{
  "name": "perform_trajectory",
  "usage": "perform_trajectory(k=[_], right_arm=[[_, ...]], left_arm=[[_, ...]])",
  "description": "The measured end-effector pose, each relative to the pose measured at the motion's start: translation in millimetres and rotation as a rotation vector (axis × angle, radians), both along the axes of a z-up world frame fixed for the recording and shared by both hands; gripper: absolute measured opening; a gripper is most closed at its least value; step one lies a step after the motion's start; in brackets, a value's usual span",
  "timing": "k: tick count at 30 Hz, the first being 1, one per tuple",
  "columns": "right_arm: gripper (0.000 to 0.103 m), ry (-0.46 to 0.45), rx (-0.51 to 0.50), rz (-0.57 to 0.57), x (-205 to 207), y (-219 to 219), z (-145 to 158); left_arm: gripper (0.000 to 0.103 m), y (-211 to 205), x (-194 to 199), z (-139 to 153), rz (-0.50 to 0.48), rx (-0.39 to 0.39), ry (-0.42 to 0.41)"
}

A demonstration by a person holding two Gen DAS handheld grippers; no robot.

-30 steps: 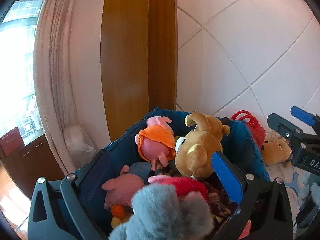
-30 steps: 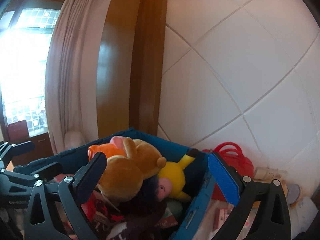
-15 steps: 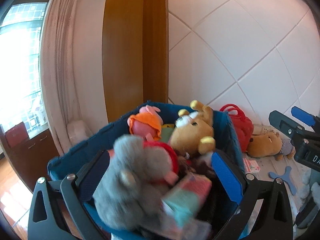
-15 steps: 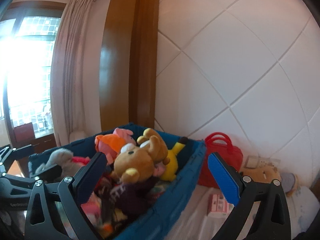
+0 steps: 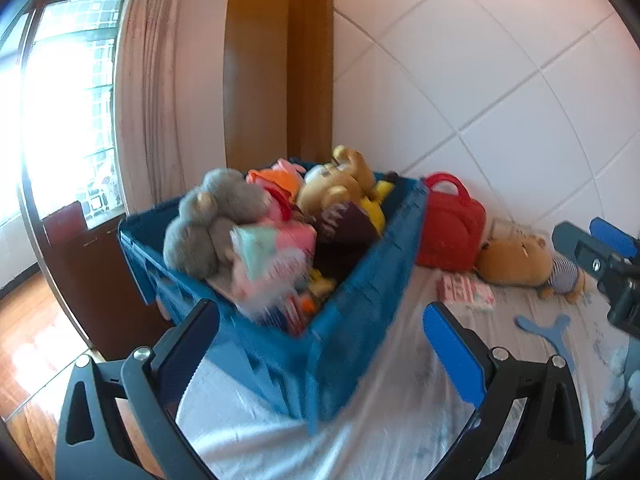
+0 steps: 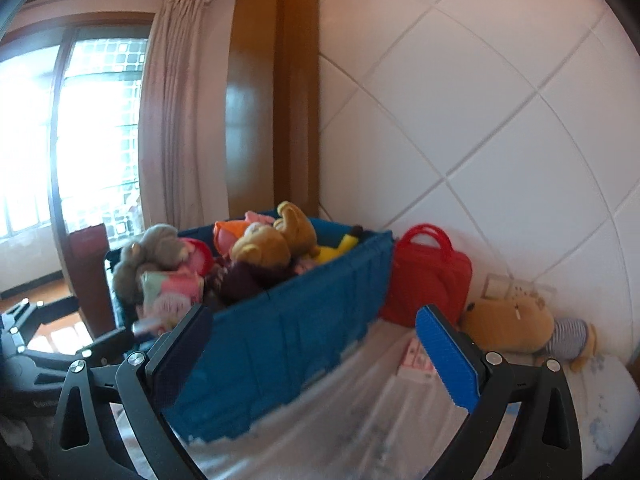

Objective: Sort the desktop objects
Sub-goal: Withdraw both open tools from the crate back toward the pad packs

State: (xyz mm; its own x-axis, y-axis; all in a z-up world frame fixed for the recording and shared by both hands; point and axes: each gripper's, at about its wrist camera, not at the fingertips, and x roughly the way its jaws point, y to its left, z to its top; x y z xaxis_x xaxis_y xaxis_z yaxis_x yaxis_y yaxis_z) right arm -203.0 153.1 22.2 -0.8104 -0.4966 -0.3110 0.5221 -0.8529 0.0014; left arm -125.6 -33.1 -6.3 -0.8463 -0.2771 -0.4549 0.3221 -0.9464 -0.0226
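Observation:
A blue crate (image 5: 352,312) (image 6: 288,328) heaped with several plush toys stands on the white-covered surface. On top of its near end lies a grey plush (image 5: 212,216) (image 6: 148,252). A brown bear (image 5: 336,192) and an orange-capped pink plush (image 5: 276,178) sit further back. My left gripper (image 5: 320,344) is open and empty, a little short of the crate's near corner. My right gripper (image 6: 312,344) is also open with nothing between its fingers, facing the crate's long side. Each gripper shows at the edge of the other's view.
A red handbag (image 5: 452,224) (image 6: 428,276) leans on the tiled wall right of the crate. Beside it lies a tan plush in a striped shirt (image 5: 524,260) (image 6: 516,324). A small pink box (image 5: 464,294) and a blue boomerang shape (image 5: 544,332) lie on the cloth. A curtain and window are left.
Both grippers have pulled back from the crate, which now looks smaller and farther. The grey plush, held low at the left gripper before, now lies on the pile in the crate.

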Motion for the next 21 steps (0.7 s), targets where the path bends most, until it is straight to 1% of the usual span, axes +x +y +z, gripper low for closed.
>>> perform_trajectory(k=[4,8,12,16,21], right_arm=[[0.103,-0.019,-0.012,-0.029,17.4,30.3,-3.9],[0.103,-0.018,-0.014,-0.1,37.4,56.9,-5.5],[0.103,-0.036,0.009,-0.186,49.6,77.8,-10.5],[0.103,-0.074,0.013,-0.252,55.4,101.8,-22.5],[0.103,-0.098,0.012,-0.3,49.2,137.9,-32.5]], left_arm=[[0.103,25.6,10.6,-2.9,-0.042,-0.009,-0.014],[0.103,45.1,11.1,-5.3,-0.121,-0.009,-0.013],[0.103,60.6,10.2,-10.9,-0.19,0.003,-0.025],[0.103,81.3,4.3,-18.8,-0.233,0.012,-0.043],[0.103,116.8,-9.6,-27.9,-0.278,0.008,-0.072]])
